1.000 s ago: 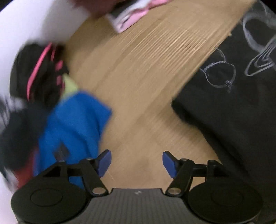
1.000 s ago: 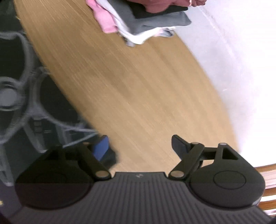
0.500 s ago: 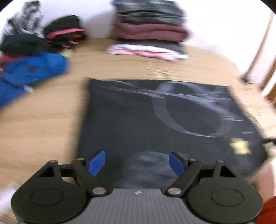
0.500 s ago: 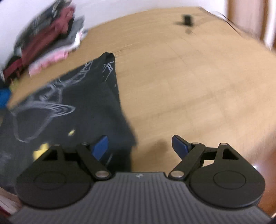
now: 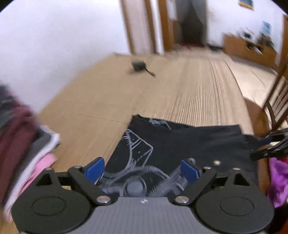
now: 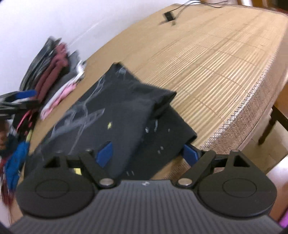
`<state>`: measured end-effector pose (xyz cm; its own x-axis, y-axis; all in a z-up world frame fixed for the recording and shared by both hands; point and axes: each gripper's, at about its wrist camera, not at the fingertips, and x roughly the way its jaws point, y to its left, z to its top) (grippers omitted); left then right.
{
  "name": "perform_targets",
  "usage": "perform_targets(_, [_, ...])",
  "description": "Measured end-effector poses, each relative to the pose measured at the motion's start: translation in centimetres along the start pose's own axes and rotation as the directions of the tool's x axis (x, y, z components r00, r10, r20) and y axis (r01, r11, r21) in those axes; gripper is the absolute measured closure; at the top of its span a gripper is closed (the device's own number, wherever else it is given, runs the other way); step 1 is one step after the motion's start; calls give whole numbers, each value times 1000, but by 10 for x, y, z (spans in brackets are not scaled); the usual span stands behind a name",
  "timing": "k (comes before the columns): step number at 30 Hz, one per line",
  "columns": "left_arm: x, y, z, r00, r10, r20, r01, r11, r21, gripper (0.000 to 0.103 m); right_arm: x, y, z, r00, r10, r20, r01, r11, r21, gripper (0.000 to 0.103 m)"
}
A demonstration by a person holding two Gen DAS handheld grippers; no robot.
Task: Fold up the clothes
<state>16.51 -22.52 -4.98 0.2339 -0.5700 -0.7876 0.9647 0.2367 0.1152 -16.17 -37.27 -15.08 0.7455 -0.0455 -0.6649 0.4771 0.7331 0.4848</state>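
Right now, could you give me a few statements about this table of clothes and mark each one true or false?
1. The black T-shirt lies on the woven table mat. True.
2. The T-shirt is spread fully flat in a single layer. False: one part is folded over onto the rest.
3. A stack of folded clothes sits by the wall. True.
4. The right claw is clamped shut on the shirt. False: its pads stand wide apart over the shirt's near edge, pressing nothing.
5. The left claw is opening and hovers over the printed shirt. True.
6. The small dark object rests on top of the shirt. False: it lies far off on the mat.
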Motion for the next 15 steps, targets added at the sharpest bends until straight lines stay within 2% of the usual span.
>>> perform_targets(3, [67,23,25,993,-92,-72,99,989,105,21,14,18,6,999,-48,7,48,998,47,18])
perform_targets(5, [104,38,40,984,-123,-127,137,984,109,25,23,28,6,996,-84,17,82,993,81,18])
perform_targets(6, [121,46,47,972,-157,-173,175,980,97,32,26,32,4,994,-109,20,106,990,92,18])
perform_targets(7, [136,52,52,958,-194,-213,216,972,88,34,27,36,4,991,-129,19,127,987,95,18])
perform_targets(8, [149,57,56,941,-229,-249,256,963,79,28,28,38,4,989,-147,17,145,985,96,19])
perform_targets(9, [156,58,62,929,-258,-266,290,953,87,27,30,41,4,986,-165,16,163,982,98,20])
perform_targets(11, [166,57,75,917,-283,-282,322,941,106,28,28,39,5,984,-180,16,177,976,127,26])
perform_targets(14, [174,51,86,914,-289,-286,334,935,122,33,17,28,2,978,-206,28,195,956,219,28])
perform_targets(15, [176,50,89,913,-286,-292,333,934,128,40,12,23,-1,978,-205,33,191,949,250,28])
